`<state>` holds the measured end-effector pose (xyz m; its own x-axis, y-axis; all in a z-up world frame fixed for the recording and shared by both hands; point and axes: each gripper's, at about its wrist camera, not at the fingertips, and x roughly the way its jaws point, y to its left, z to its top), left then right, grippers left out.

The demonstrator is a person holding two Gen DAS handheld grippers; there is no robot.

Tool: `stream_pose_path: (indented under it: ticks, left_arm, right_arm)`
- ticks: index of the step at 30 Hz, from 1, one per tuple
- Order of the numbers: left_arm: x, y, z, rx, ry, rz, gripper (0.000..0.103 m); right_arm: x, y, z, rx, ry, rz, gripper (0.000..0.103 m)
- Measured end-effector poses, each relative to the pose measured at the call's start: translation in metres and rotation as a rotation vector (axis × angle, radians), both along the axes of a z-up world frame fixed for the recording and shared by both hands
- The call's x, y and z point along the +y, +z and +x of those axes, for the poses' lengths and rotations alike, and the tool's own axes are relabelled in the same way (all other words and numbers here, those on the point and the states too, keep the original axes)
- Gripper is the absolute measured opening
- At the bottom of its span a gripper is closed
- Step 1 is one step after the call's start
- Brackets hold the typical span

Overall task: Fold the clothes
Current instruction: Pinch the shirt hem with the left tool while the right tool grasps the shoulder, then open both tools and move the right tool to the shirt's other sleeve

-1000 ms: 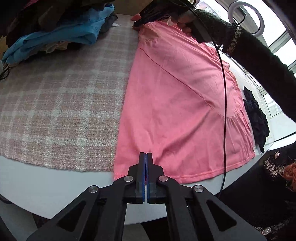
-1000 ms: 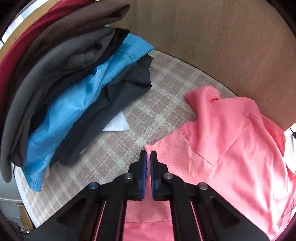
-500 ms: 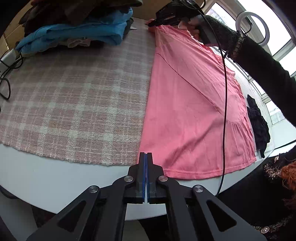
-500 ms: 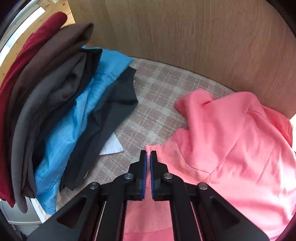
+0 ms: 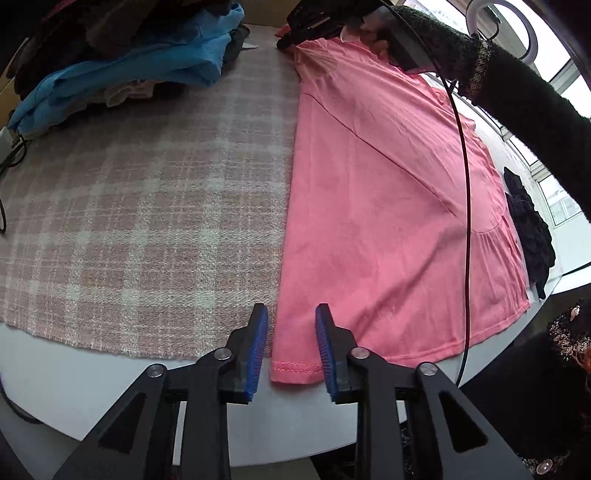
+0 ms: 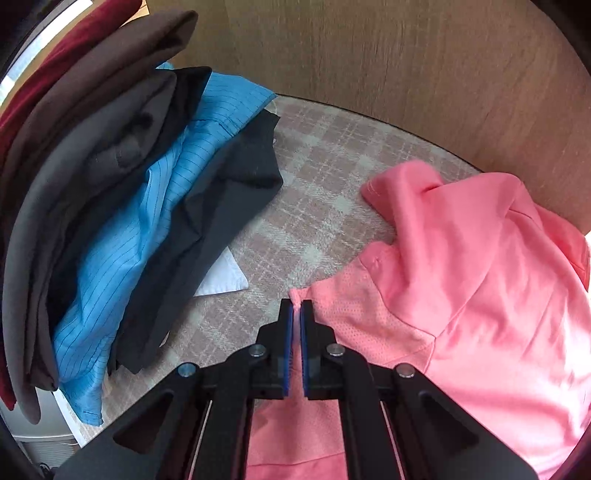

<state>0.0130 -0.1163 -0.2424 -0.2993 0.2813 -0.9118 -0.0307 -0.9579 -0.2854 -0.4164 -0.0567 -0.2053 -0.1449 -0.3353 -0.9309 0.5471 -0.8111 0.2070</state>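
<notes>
A pink shirt (image 5: 388, 184) lies spread flat on the plaid cloth (image 5: 147, 203), its hem at the table's near edge. My left gripper (image 5: 291, 308) is open and straddles the hem's left corner, and the blue pads do not press the fabric. At the far end, my right gripper (image 5: 314, 22) is held by a hand in a dark fuzzy sleeve (image 5: 517, 85). In the right wrist view, the right gripper (image 6: 296, 304) is shut on a mesh-lined edge of the pink shirt (image 6: 480, 295) near the shoulder. A sleeve is folded over beyond it.
A pile of clothes (image 6: 110, 184), with blue, grey, black and maroon pieces, lies to the left on the plaid cloth (image 6: 332, 166). A wooden wall (image 6: 406, 55) rises behind. A black cable (image 5: 467, 184) hangs across the shirt. A black garment (image 5: 528, 229) lies at the table's right edge.
The left gripper, shut before, now stands open around the hem corner, and the shirt's left edge lies straighter. The right gripper keeps its hold; its view has turned slightly.
</notes>
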Motion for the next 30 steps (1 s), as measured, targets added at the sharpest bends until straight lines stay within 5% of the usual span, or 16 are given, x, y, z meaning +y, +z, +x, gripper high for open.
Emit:
stream_pose_path:
  ticks: [7,14,19,22,30]
  left_arm:
    - [-0.019,0.016,0.014,0.024,0.039,0.004,0.0]
    - [-0.023,0.002,0.015,-0.009,0.039,0.006,0.0]
    - [-0.028,0.006,0.015,-0.034,0.041,0.031,0.001]
    - [-0.041,0.015,0.02,-0.038,0.063,0.028,0.002]
    - [-0.07,0.051,0.032,0.013,0.062,-0.02,0.002]
  right_arm:
    - [0.027,0.019,0.013,-0.001,-0.034,-0.108,0.004]
    - [0.018,0.004,0.011,-0.006,-0.059,-0.115,0.003]
    - [0.029,0.033,0.015,-0.116,-0.011,-0.257,0.01]
    - [0.072,0.081,0.021,-0.044,-0.042,-0.364,0.032]
    - [0.267,0.147,0.085,-0.019,-0.286,-0.55,0.033]
